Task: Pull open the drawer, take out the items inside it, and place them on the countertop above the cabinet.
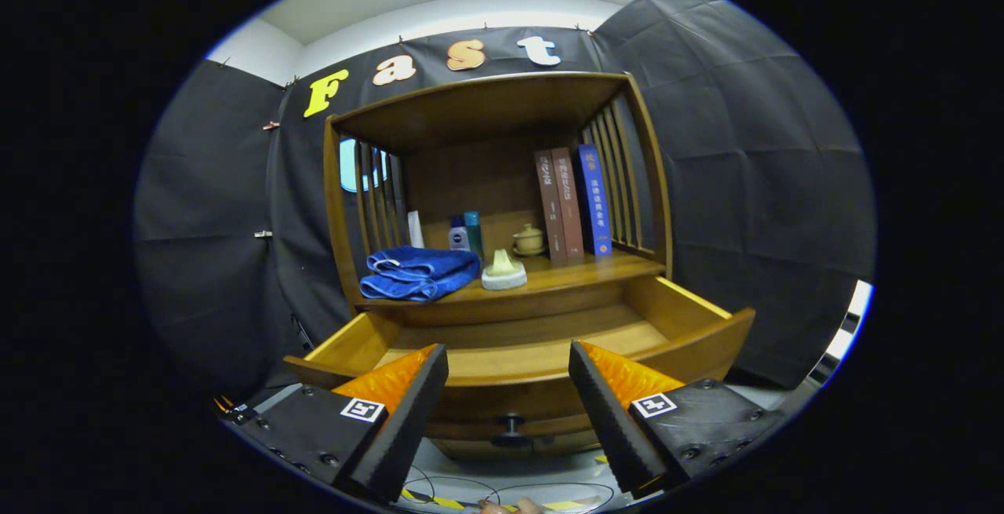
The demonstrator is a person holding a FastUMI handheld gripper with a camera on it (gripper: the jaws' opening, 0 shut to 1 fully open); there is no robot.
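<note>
Hovering before the open drawer [518, 341], my gripper [508, 373] gapes wide, holding nothing. A towel [418, 273] lies at the countertop's [580, 272] left edge.

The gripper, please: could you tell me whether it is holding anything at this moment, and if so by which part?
Nothing is held. The gripper is open, its fingers spread apart with nothing between them, hovering in front of the pulled-out drawer above the drawer knob.

At the back of the shelf stand 3 books [571, 204], 2 small bottles [466, 234] and a lidded cup [529, 240].
</note>
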